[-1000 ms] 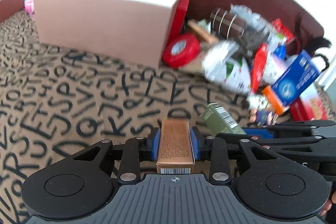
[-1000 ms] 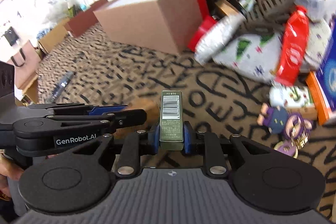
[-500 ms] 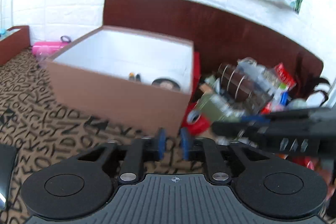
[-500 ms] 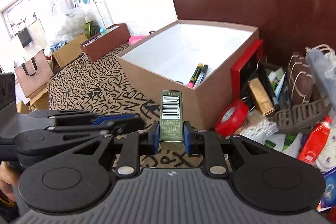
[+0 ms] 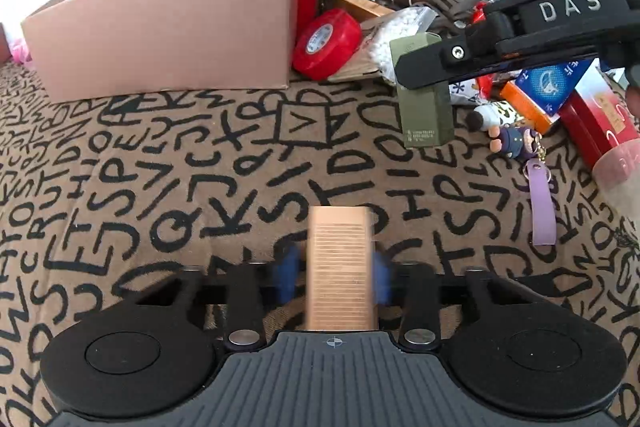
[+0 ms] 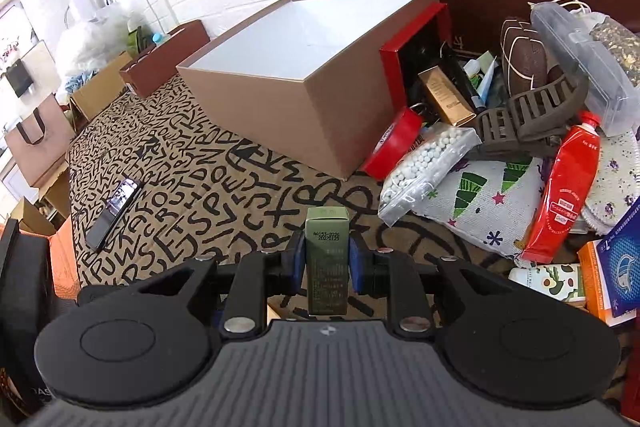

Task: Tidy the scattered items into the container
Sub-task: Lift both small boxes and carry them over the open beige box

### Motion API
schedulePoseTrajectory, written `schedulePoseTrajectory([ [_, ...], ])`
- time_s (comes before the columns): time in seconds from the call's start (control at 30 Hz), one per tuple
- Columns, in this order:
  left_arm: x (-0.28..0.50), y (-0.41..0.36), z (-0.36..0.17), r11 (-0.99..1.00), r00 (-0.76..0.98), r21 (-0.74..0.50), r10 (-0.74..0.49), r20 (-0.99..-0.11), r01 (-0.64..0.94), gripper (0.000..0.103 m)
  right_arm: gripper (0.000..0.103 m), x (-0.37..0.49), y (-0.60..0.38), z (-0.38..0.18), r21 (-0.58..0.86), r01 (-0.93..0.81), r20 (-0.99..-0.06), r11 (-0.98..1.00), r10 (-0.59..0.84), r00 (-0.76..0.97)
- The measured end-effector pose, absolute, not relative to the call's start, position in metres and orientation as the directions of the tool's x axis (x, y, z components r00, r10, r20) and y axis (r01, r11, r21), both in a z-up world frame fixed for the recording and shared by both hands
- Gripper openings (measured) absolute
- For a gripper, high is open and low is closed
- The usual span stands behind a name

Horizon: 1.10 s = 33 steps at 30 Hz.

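My left gripper (image 5: 336, 277) has a copper-coloured carton (image 5: 340, 267) between its blue pads (image 5: 286, 277), blurred by motion, low over the letter-patterned cloth. My right gripper (image 6: 326, 263) is shut on an olive-green carton (image 6: 327, 259), which also shows in the left wrist view (image 5: 424, 99), held above the cloth. The open brown cardboard box (image 6: 304, 67) stands at the back; in the left wrist view it (image 5: 168, 27) is far left. Its inside is hidden from here.
A pile of items lies right of the box: red tape roll (image 6: 394, 143), bag of white beads (image 6: 424, 167), red tube (image 6: 568, 195), brown hair claw (image 6: 532, 119), gold carton (image 6: 446, 95), blue box (image 5: 552, 79), doll keychain (image 5: 520, 147). A phone (image 6: 114, 213) lies at left.
The left wrist view has dropped back low over the cloth with the copper carton between its pads. The right gripper, carrying the green carton, has come down and nearer the box.
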<state>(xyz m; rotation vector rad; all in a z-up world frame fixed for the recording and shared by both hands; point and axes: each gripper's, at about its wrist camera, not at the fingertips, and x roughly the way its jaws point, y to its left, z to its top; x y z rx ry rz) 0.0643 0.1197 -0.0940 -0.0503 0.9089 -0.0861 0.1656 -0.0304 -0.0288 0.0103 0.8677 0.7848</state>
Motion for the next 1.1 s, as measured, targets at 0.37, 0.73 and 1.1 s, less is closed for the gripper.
schedulePoseTrajectory([
  [0.37,0.064,0.120,-0.097,0.996,0.628,-0.066,-0.088,-0.773,0.058,0.030,0.026,0.158,-0.021,-0.076,0.232,-0.606,-0.766,0.761,0.527,0.369],
  [0.73,0.066,0.139,-0.075,0.989,0.656,-0.144,-0.121,-0.745,0.019,0.030,0.025,0.149,-0.018,-0.054,0.210,-0.646,-0.722,0.734,0.562,0.404],
  [1.1,0.110,0.202,0.045,0.990,0.831,-0.132,-0.033,-0.556,-0.050,0.030,0.025,0.192,0.033,0.046,0.231,-0.730,-0.608,0.643,0.681,0.408],
])
